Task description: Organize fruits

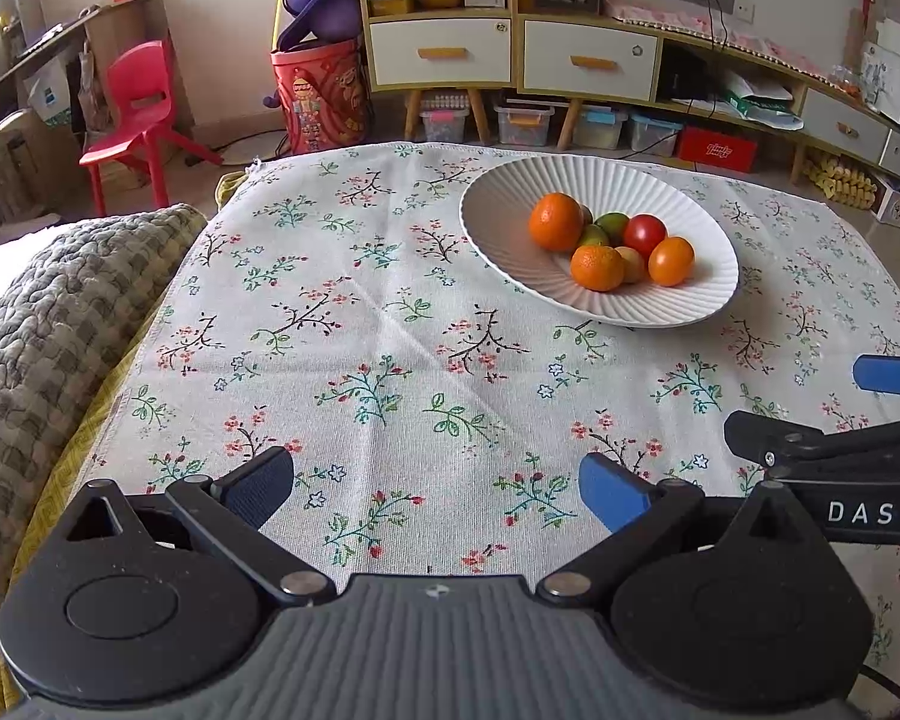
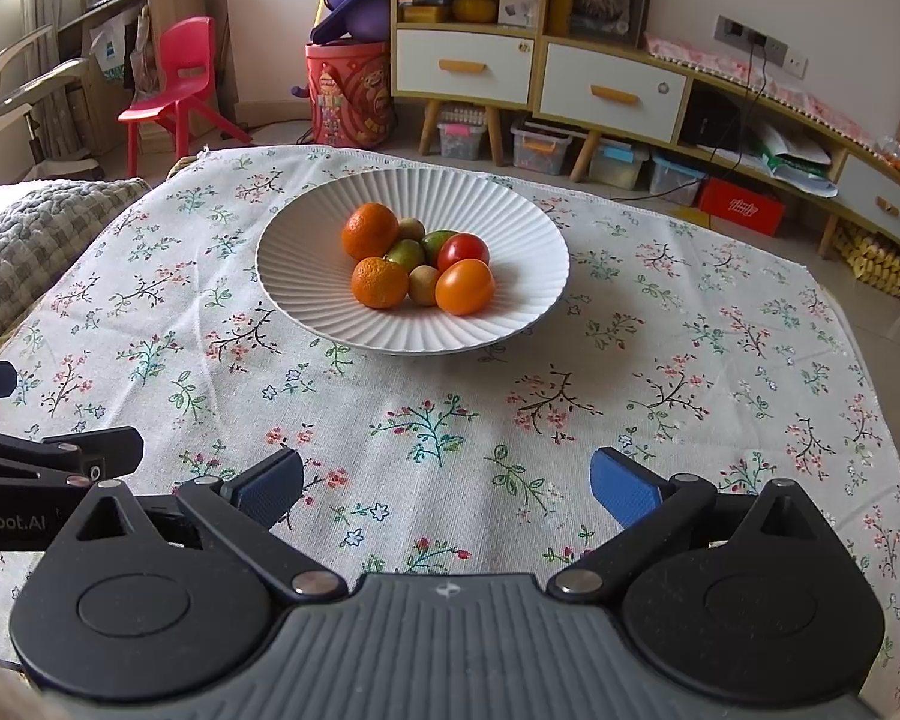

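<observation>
A white ribbed plate (image 1: 510, 222) (image 2: 306, 276) on the floral cloth holds several fruits: two rough oranges (image 1: 555, 222) (image 2: 369, 230), a smooth orange fruit (image 1: 671, 261) (image 2: 464, 286), a red tomato (image 1: 644, 234) (image 2: 463, 250), green mangoes (image 2: 406, 254) and small kiwis (image 2: 424, 284). My left gripper (image 1: 435, 489) is open and empty, low over the cloth, near and to the left of the plate. My right gripper (image 2: 447, 483) is open and empty, in front of the plate. Each gripper shows at the edge of the other's view.
The floral tablecloth (image 1: 360, 360) covers the table. A grey quilted blanket (image 1: 60, 312) lies at the left edge. Behind the table stand a red chair (image 1: 141, 114), a red barrel (image 1: 324, 96) and white-drawered shelves (image 1: 510, 48) with storage boxes underneath.
</observation>
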{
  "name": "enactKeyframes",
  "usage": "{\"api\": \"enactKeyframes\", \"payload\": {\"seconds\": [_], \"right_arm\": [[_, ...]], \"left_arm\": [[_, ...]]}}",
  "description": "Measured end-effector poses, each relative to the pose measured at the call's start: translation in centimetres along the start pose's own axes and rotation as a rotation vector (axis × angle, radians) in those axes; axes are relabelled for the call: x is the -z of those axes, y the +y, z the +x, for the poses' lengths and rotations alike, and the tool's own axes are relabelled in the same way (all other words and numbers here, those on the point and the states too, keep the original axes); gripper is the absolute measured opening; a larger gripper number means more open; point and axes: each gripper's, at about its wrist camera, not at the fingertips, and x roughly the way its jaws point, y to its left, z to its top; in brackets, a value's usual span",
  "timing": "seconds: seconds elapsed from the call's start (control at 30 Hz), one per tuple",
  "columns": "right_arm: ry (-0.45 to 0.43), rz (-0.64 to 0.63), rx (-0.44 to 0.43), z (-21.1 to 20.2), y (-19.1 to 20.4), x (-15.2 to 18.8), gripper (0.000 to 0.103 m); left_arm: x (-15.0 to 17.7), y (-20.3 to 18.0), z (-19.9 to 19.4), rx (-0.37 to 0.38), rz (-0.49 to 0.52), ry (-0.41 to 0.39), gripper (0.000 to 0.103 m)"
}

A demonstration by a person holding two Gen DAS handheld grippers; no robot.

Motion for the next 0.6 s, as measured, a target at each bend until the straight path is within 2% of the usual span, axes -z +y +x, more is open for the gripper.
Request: {"api": "enactKeyframes", "payload": {"seconds": [0.6], "right_arm": [[0.004, -0.004, 0.001, 0.16, 0.01, 0.12, 0.102]], "left_arm": [[0.06, 0.03, 0.01, -0.002, 0.002, -0.001, 0.092]]}}
